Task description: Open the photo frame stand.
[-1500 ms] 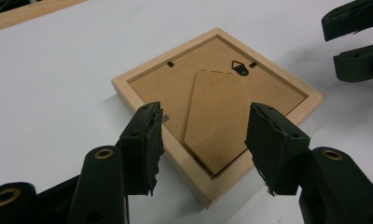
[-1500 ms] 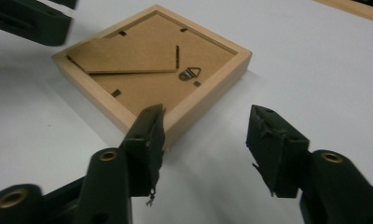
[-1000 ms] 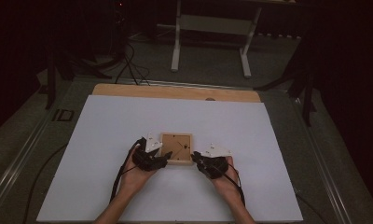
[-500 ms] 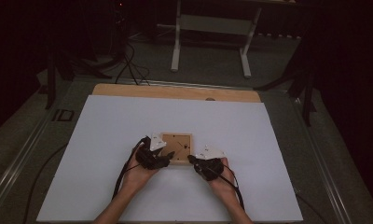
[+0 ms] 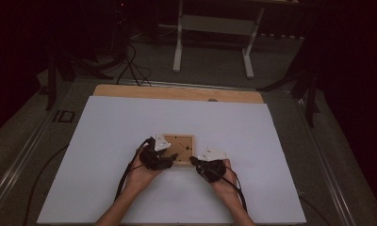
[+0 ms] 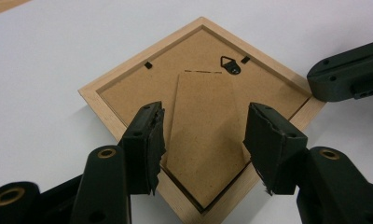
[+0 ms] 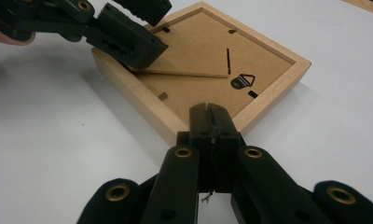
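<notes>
frame [image 6: 208,93]: face down, no writing | left gripper [image 6: 203,135]: fingers apart, empty | right gripper [image 7: 211,119]: fingers closed, empty

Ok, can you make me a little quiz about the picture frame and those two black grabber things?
1. True or false: the wooden frame lies with its brown backing side facing up.
2. Which gripper has its jaws pressed together: the left gripper or the right gripper?
3. Fill in: the left gripper's jaws stand on either side of the frame's fold-out ____.

Key
1. True: the hanger hook and the backing board show.
2. The right gripper; its closed tips sit at the frame's near corner, and nothing can be seen between them.
3. Stand; the jaws are apart, not pressing it.
</notes>
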The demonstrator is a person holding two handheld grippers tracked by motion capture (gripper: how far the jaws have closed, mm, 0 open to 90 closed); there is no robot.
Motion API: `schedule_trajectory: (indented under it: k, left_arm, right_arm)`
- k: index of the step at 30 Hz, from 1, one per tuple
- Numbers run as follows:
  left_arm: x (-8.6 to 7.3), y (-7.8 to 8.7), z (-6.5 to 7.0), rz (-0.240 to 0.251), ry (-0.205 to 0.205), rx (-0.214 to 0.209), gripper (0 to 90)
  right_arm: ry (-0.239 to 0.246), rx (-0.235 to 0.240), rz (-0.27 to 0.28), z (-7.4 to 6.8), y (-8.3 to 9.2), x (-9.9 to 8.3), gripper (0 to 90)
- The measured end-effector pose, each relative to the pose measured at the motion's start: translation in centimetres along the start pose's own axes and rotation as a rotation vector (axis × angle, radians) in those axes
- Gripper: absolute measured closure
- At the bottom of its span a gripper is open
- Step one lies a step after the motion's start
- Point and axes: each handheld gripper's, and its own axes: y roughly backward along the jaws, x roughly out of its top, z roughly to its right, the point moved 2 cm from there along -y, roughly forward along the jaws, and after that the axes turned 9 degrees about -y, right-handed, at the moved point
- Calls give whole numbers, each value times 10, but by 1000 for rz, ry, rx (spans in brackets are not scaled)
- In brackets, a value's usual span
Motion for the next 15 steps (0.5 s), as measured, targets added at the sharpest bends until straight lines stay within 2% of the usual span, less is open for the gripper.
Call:
schedule_trajectory:
  k: [9, 15]
  left_arm:
    - [-3, -4, 0, -33, -2, -6, 468]
    - [-5, -4, -1, -30, 15, -15, 471]
  right_arm:
    - [0, 1, 0, 0, 0, 0, 900]
    - [0, 1, 0, 0, 0, 0, 900]
